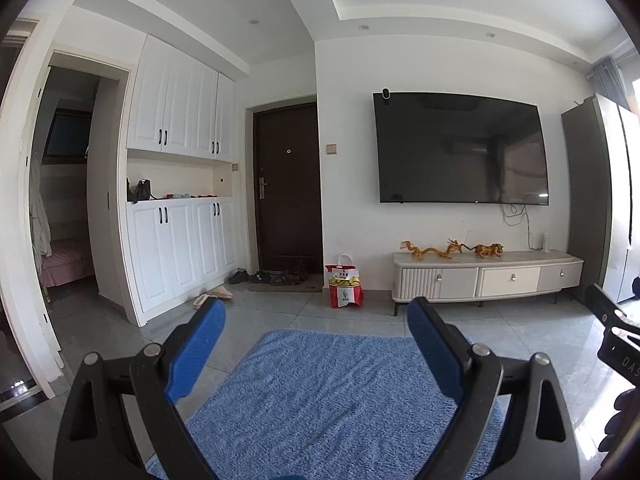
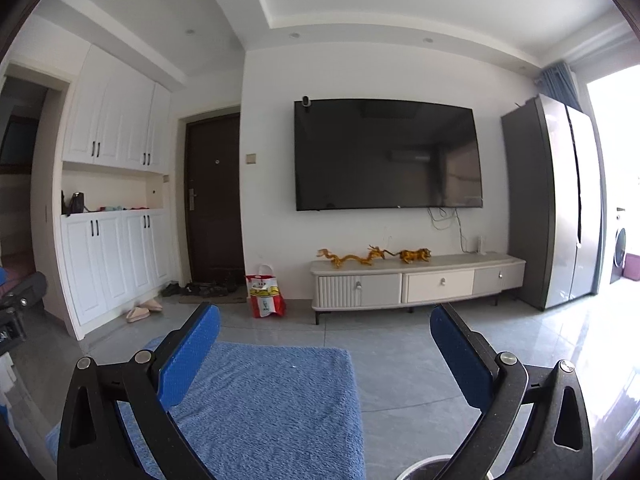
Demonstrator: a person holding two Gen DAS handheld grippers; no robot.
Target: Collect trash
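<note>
My left gripper [image 1: 316, 312] is open and empty, held above a blue rug [image 1: 340, 392]. My right gripper [image 2: 324, 316] is open and empty too, above the rug's right part [image 2: 272, 400] and the grey floor. A red and white KFC bag [image 1: 344, 282] stands on the floor against the wall, right of the dark door; it also shows in the right wrist view [image 2: 265, 292]. It is well beyond both grippers. A round white rim [image 2: 428, 466] shows at the bottom edge of the right wrist view. No loose trash shows on the rug.
A low TV cabinet [image 1: 486, 276] with gold figurines stands under a wall TV [image 1: 460, 148]. White cupboards [image 1: 180, 240] line the left, with shoes [image 1: 266, 277] and slippers [image 1: 212, 296] by the door. A tall fridge [image 2: 560, 204] stands at the right.
</note>
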